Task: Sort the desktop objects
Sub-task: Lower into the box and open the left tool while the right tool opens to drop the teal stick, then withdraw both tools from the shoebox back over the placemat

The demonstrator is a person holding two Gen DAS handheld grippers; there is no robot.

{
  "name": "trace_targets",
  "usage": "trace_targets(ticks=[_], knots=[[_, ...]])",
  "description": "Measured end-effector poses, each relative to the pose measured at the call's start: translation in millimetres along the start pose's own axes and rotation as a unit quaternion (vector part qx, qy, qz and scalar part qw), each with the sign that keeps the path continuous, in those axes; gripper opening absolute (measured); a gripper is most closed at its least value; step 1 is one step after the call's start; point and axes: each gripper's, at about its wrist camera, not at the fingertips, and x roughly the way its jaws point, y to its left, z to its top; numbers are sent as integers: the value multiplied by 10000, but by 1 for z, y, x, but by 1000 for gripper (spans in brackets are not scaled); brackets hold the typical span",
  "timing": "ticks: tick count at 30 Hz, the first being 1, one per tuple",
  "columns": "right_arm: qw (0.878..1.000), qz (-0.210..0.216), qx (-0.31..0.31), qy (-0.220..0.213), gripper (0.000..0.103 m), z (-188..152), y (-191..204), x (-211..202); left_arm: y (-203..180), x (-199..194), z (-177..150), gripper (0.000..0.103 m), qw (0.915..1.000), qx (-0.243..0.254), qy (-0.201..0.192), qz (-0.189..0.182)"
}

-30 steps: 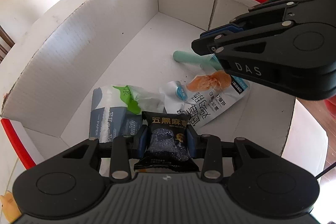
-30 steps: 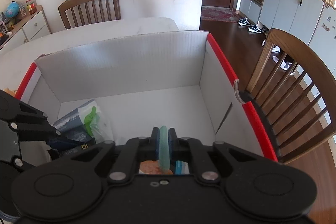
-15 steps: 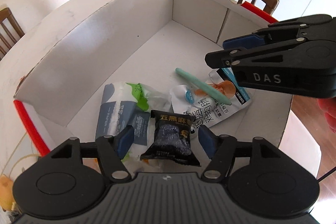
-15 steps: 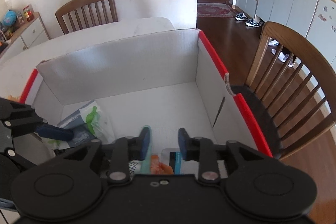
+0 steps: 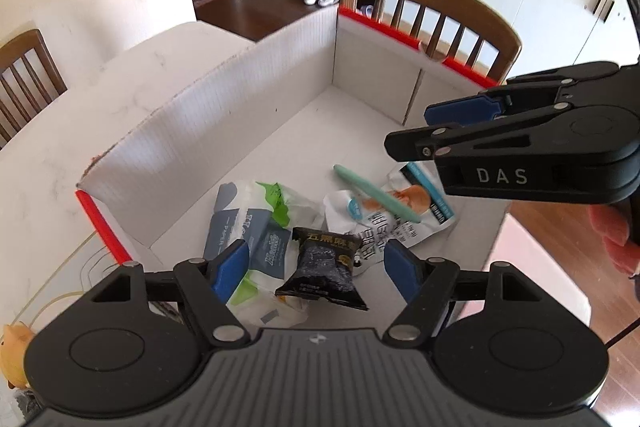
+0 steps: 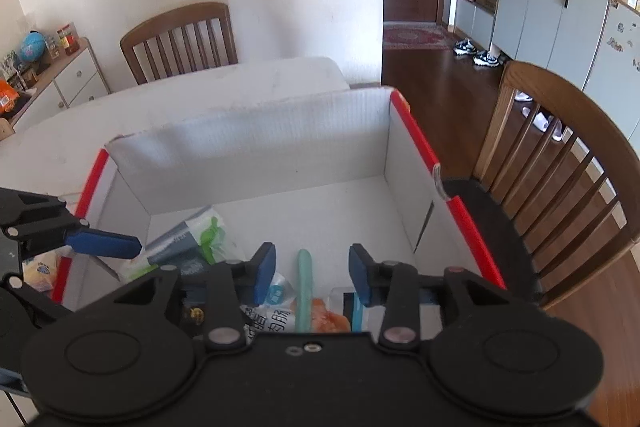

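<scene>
Both items lie in the box (image 5: pixel 208 115), so the sort looks done. The left gripper (image 5: pixel 316 263) is opening, empty, above the black packet (image 5: pixel 324 267). The right gripper (image 6: pixel 312 267) is opening, probably clear of the green stick (image 6: pixel 304 287).

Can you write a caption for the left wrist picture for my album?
Left tool opening above black snack packet lying in white cardboard box, green pen nearby.

The white surface (image 5: pixel 152 67) carries an open cardboard box (image 5: pixel 224 115) with red-edged rims. Beside the box's left wall lies a small yellow packet (image 6: pixel 40 269).
</scene>
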Motion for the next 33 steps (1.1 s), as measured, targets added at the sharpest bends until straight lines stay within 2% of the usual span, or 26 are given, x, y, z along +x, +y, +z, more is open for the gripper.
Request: trace_targets(ticks=[14, 17, 21, 24, 29, 30, 33], knots=[[9994, -141, 154, -267, 56, -5, 9, -30, 1, -49, -18, 75, 9977, -52, -654, -165], [9993, -155, 166, -300, 59, -7, 15, -34, 4, -59, -23, 82, 9968, -33, -772, -180], [9989, -221, 178, -372, 72, -10, 24, -40, 7, -69, -29, 82, 9959, -30, -872, -220], [9985, -280, 180, -429, 78, -13, 31, -46, 10, -75, -35, 85, 9955, -21, -912, -250], [9977, -374, 299, -489, 79, -16, 39, -53, 13, -85, -46, 86, 9944, 42, -1016, -279], [9975, -389, 319, -497, 79, -18, 41, -54, 15, -88, -49, 88, 9941, 39, -1040, -293], [9971, -430, 361, -522, 80, -22, 47, -58, 19, -94, -55, 102, 9934, 61, -1102, -299]])
